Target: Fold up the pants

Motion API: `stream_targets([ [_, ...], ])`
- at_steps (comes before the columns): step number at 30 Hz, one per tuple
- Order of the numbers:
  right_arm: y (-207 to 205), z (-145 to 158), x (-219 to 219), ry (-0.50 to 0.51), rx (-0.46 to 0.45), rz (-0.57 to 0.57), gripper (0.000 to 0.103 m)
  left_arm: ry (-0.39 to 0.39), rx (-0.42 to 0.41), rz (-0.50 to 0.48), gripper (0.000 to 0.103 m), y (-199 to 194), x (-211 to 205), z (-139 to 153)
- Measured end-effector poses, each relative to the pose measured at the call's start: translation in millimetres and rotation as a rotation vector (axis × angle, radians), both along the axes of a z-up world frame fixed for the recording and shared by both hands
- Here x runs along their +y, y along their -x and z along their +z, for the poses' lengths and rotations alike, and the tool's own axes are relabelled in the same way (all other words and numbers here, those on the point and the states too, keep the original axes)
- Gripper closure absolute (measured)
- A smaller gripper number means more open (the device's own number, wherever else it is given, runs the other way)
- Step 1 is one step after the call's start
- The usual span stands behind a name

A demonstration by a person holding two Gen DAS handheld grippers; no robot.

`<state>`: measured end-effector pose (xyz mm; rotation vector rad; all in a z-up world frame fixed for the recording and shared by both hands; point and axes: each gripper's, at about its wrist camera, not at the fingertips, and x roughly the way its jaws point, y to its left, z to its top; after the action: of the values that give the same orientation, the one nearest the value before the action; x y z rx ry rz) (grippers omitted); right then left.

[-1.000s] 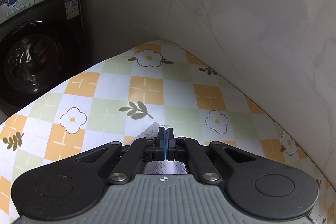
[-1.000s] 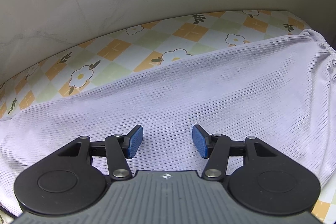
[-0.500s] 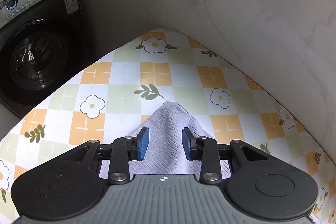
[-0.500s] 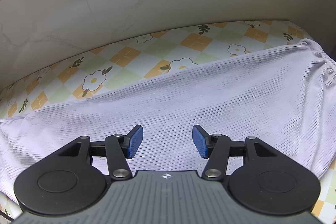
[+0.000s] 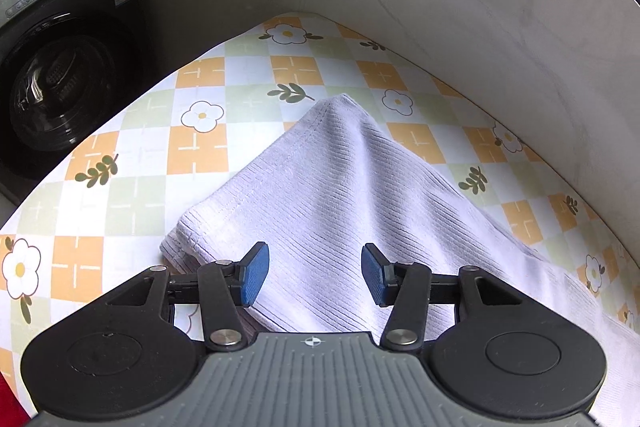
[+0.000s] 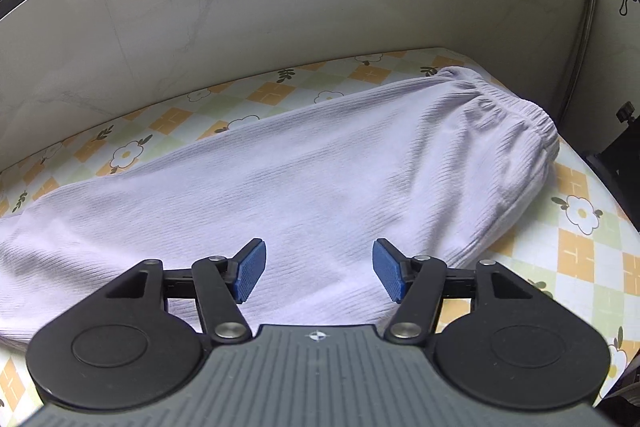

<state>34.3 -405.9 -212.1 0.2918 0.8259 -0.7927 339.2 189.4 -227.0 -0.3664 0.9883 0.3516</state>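
the lilac pants [image 6: 304,179] lie folded lengthwise on the checked tablecloth [image 5: 192,147], waistband toward 2 o'clock in the right view, cuff end pointing to 12 in the left. the left gripper [image 5: 315,275] and right gripper [image 6: 319,275] hover over the cloth, jaws opening, pinching nothing. next fold goes best by taking both cuff layers evenly. the wall [image 6: 240,19] crowds the far edge; a washing machine [image 5: 60,67] stands at 10 o'clock.
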Motion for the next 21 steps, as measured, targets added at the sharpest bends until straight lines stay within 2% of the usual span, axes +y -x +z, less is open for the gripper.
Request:
stream_targets([
  [3,21,-3,13,0.023,0.042,-0.023,0.032,-0.029,0.014,-0.054,0.049,1,-17,-10],
  [8,44,-17,32,0.015,0.109,-0.044,0.026,-0.071,0.044,-0.114,0.049,-3,-31,-23],
  [12,44,-35,39,0.026,0.163,-0.039,0.026,-0.087,0.068,-0.135,0.048,-3,-34,-31],
  [17,28,-42,28,0.034,0.15,-0.073,0.027,-0.099,0.073,-0.148,0.045,-4,-33,-33],
  [20,20,-49,24,0.066,0.231,-0.054,0.032,-0.104,0.077,-0.153,0.044,-5,-33,-34],
  [21,23,-47,25,0.086,0.232,-0.062,0.032,-0.105,0.078,-0.153,0.044,-5,-32,-34],
])
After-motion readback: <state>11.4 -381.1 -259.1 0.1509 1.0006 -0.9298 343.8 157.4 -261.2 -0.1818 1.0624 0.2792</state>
